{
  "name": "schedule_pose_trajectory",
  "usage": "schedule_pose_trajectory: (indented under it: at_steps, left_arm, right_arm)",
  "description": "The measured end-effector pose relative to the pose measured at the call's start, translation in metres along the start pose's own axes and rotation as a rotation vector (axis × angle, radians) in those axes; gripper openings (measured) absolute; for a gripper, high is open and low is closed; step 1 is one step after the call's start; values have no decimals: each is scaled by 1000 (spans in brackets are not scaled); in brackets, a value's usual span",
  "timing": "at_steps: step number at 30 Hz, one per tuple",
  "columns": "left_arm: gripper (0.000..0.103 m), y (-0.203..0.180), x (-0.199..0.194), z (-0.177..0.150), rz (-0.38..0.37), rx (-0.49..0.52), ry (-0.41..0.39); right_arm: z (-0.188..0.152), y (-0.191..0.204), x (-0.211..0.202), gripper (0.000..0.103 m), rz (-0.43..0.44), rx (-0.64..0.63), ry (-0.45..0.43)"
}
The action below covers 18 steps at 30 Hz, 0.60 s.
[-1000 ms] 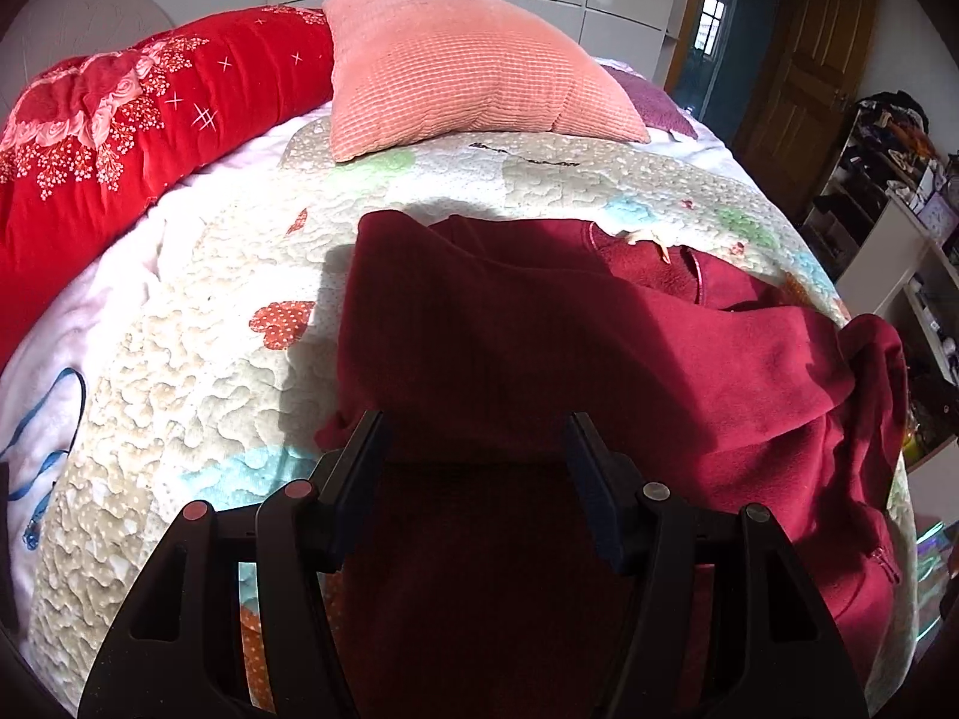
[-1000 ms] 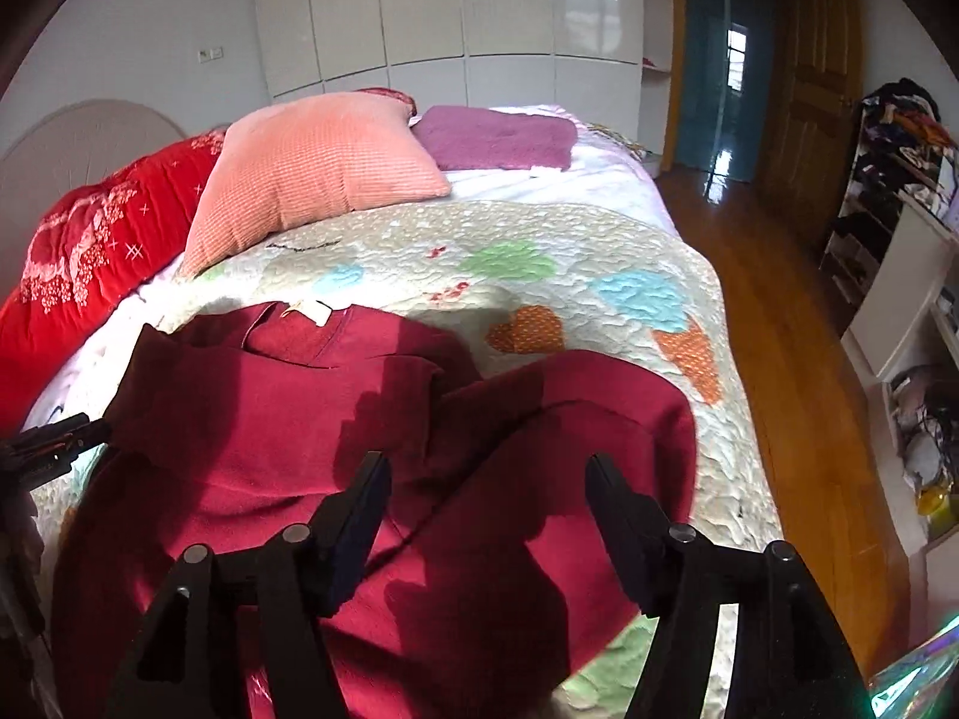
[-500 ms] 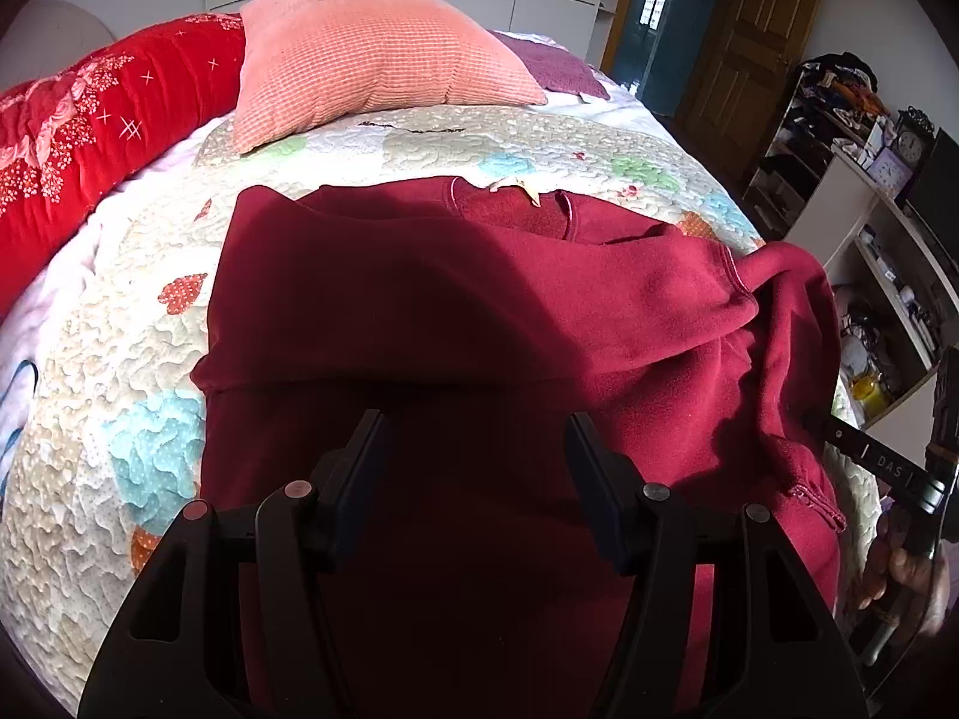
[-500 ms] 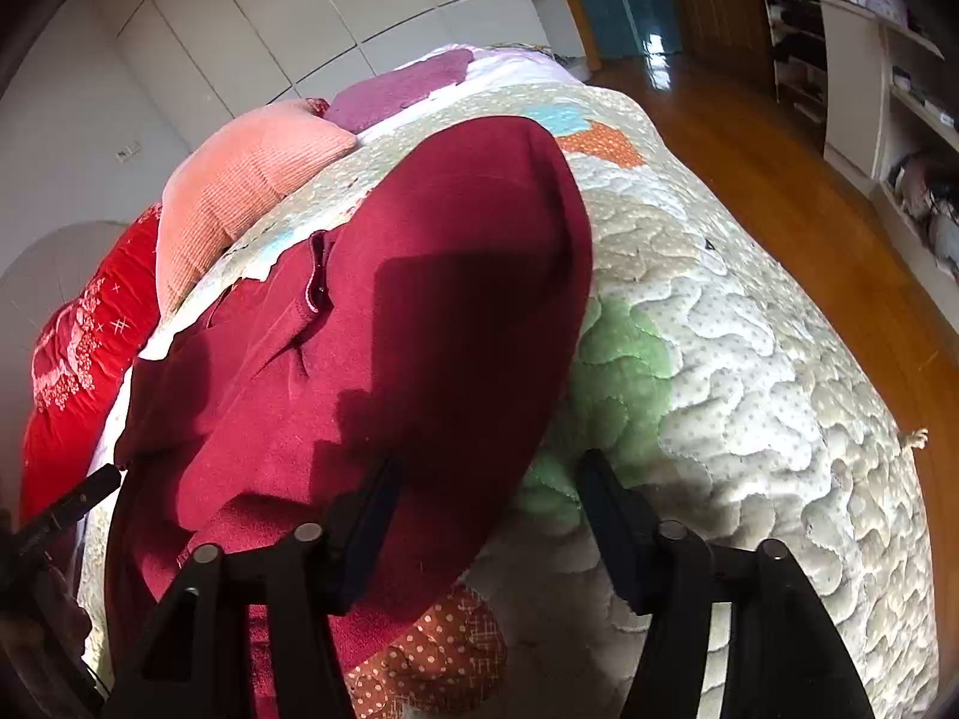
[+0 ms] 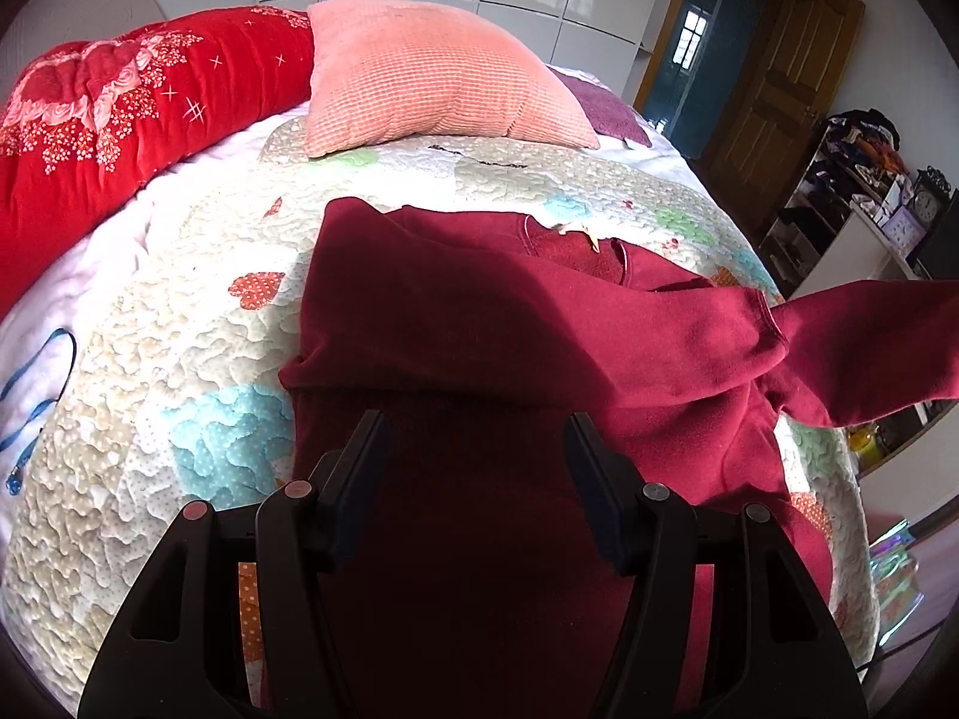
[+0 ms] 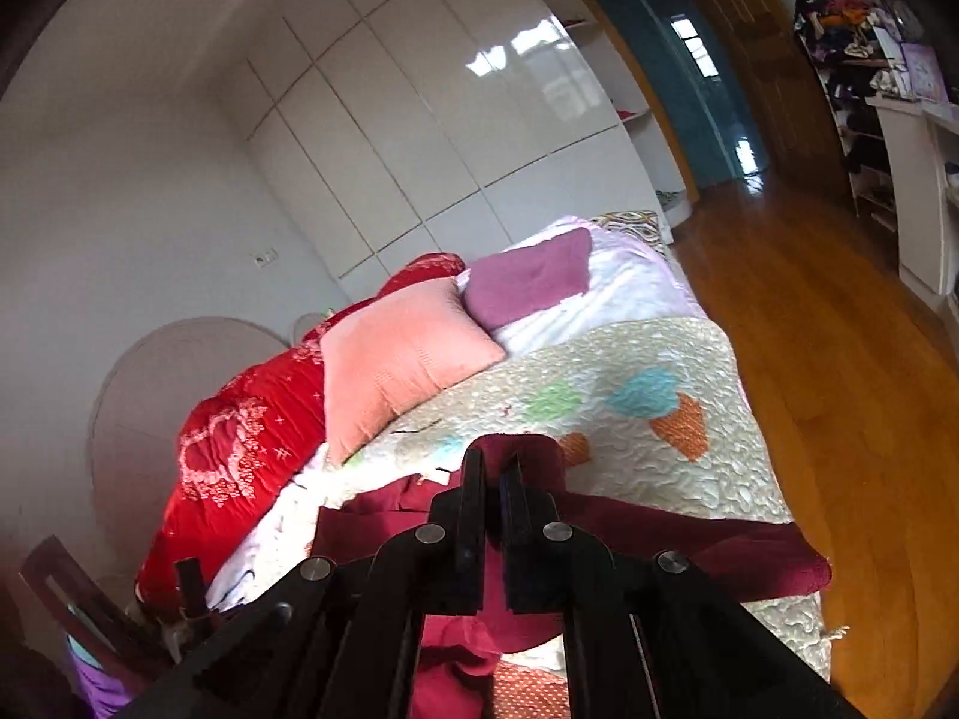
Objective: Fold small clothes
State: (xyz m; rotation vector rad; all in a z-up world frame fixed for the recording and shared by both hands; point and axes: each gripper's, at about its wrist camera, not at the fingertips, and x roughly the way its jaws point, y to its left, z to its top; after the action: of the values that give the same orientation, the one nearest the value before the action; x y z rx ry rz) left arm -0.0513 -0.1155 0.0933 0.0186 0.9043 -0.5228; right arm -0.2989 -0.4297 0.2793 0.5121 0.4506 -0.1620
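A maroon sweatshirt (image 5: 479, 311) lies spread on the quilted bed cover (image 5: 180, 359), collar towards the pillows. My left gripper (image 5: 475, 422) hovers open over the shaded lower body of the sweatshirt, and its pads press on nothing. One sleeve (image 5: 869, 341) is lifted off the bed and stretches out to the right edge of the left wrist view. In the right wrist view my right gripper (image 6: 492, 467) is shut on that sleeve, and a fold of maroon cloth (image 6: 527, 449) pokes out past the tips. The rest of the sweatshirt (image 6: 689, 545) hangs below it.
A pink pillow (image 5: 431, 78) and a red flowered duvet (image 5: 120, 114) lie at the head of the bed, and a folded purple cloth (image 6: 527, 281) beside them. Wooden floor (image 6: 809, 329) and cluttered shelves (image 5: 869, 192) lie off the bed's right side.
My right gripper closed on the sleeve and rose, tilting up, so the sleeve now hangs above the bed. My left gripper shifted a little over the sweatshirt and stayed open.
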Motion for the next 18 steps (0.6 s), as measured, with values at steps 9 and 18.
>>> schedule_pose_trajectory:
  at_steps: [9, 18]
  left_arm:
    - [60, 39, -27, 11, 24, -85, -69]
    - [61, 58, -18, 0, 21, -56, -37]
  right_arm:
    - [-28, 124, 191, 8, 229, -148, 351]
    - [-58, 112, 244, 48, 210, -79, 441]
